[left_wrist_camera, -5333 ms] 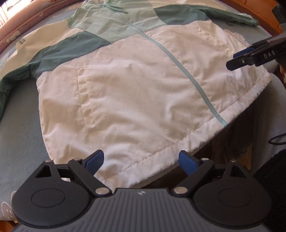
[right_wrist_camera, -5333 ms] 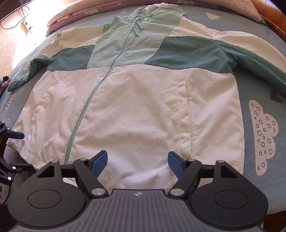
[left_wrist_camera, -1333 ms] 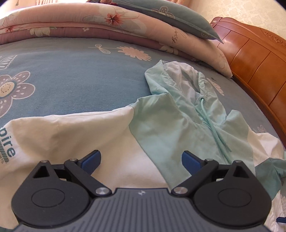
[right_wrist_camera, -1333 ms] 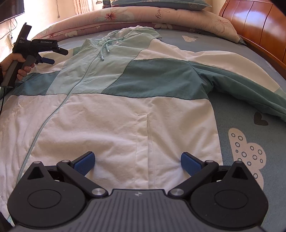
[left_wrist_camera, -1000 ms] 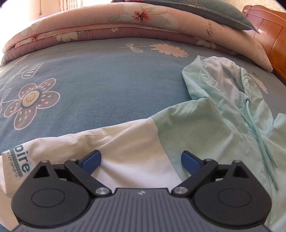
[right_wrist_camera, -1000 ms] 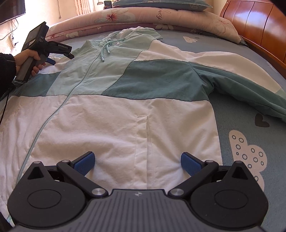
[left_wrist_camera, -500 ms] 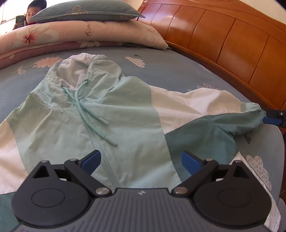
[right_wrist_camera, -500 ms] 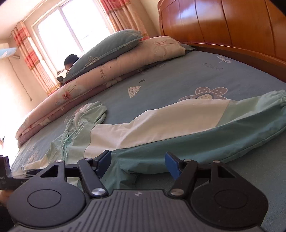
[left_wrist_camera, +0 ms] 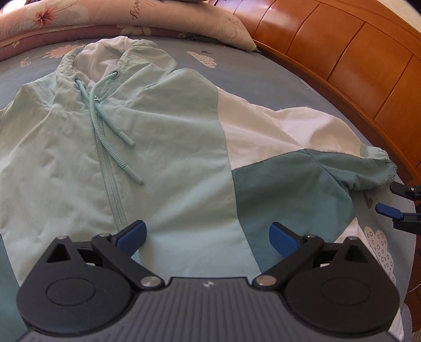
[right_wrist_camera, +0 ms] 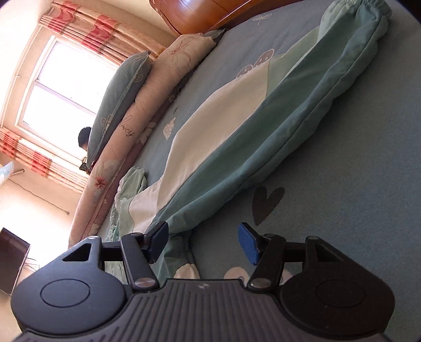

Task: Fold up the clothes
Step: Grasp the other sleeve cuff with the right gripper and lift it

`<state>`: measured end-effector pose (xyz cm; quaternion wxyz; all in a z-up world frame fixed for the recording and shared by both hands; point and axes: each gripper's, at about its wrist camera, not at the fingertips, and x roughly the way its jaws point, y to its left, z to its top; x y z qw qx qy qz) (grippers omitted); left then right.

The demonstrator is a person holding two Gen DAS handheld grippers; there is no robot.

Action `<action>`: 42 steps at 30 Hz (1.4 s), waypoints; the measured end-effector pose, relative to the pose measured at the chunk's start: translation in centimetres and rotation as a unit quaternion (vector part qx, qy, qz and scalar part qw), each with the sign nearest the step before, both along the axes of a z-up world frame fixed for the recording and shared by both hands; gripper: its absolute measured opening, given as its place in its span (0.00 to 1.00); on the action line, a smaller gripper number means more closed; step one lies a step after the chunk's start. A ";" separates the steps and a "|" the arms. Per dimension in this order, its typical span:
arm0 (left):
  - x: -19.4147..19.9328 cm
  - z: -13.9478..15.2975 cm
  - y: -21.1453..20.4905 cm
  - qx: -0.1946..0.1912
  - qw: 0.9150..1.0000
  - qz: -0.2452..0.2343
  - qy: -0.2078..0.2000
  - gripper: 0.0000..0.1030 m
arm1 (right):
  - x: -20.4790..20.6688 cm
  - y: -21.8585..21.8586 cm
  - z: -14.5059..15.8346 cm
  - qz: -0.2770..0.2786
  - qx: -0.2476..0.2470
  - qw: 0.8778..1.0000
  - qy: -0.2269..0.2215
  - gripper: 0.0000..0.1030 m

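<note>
Jacket: hooded, zip-front, in mint, dark teal and white panels. Lies front up, spread flat on the bed, hood toward the pillows. Zip closed down the middle; two drawstrings trail from the collar over the chest.

Sleeve: teal and white, stretched out across the sheet toward the headboard, elastic cuff at the far end. In the left view its cuff lies just beside the right tongs.

Left gripper: released, jaws wide apart, nothing between the blue pads. Hovers over the jacket's chest, zip near its left pad.

Right gripper: released, jaws apart, rolled sideways. Sits low at the sleeve's underarm; one pad is over the teal fabric, the other over bare sheet. Contact with the cloth cannot be told. Also seen at the right edge of the left view, by the cuff.

Bed: blue sheet with cloud, heart and flower prints.

Background: window with striped curtains; a person behind the pillows.
</note>
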<state>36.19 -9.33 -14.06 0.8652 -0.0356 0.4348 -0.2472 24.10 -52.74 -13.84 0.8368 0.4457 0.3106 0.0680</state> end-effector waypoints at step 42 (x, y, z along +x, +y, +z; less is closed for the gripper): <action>0.1 -0.2 -2.1 0.057 0.998 -0.004 -0.011 0.99 | 5.1 -22.4 3.5 -0.185 -0.257 0.948 0.040 0.65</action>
